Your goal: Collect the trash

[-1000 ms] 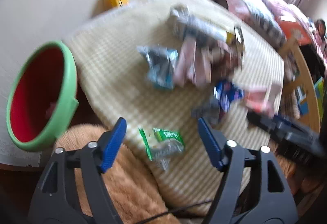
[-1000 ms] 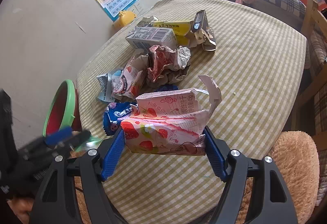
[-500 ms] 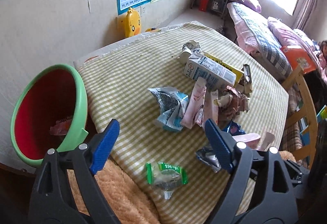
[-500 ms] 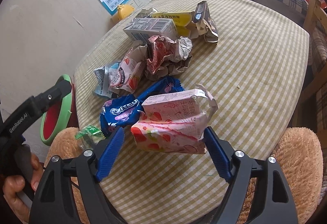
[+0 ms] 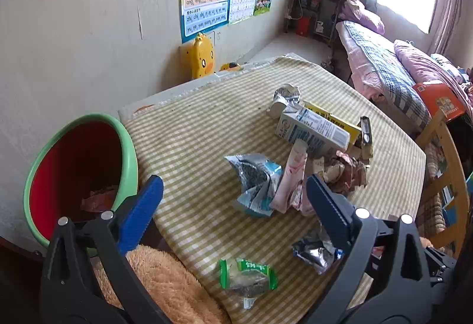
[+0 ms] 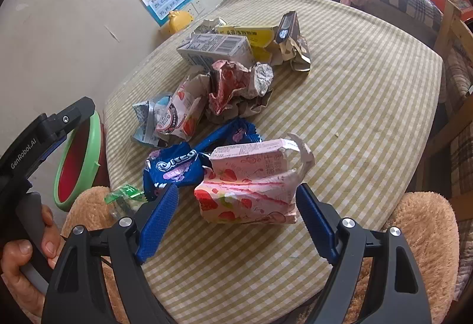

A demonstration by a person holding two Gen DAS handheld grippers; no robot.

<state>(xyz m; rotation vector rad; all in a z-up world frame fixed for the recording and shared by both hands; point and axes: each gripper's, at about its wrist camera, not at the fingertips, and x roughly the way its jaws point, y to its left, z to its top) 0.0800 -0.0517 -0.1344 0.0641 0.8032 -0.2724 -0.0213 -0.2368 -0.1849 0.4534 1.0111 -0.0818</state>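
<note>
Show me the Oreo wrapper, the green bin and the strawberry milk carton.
Oreo wrapper (image 6: 177, 167): right wrist view, on the logo.
Green bin (image 5: 130, 146): left wrist view, on the rim.
Strawberry milk carton (image 6: 251, 191): right wrist view, on its front face.

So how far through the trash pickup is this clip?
Early. The bin holds one crumpled pink scrap. The right gripper brackets the strawberry carton; the left gripper is open, empty. The Oreo wrapper, green packet and cartons remain.

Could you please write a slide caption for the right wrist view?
Open right gripper straddles a crushed strawberry milk carton on the checked tablecloth.
</note>
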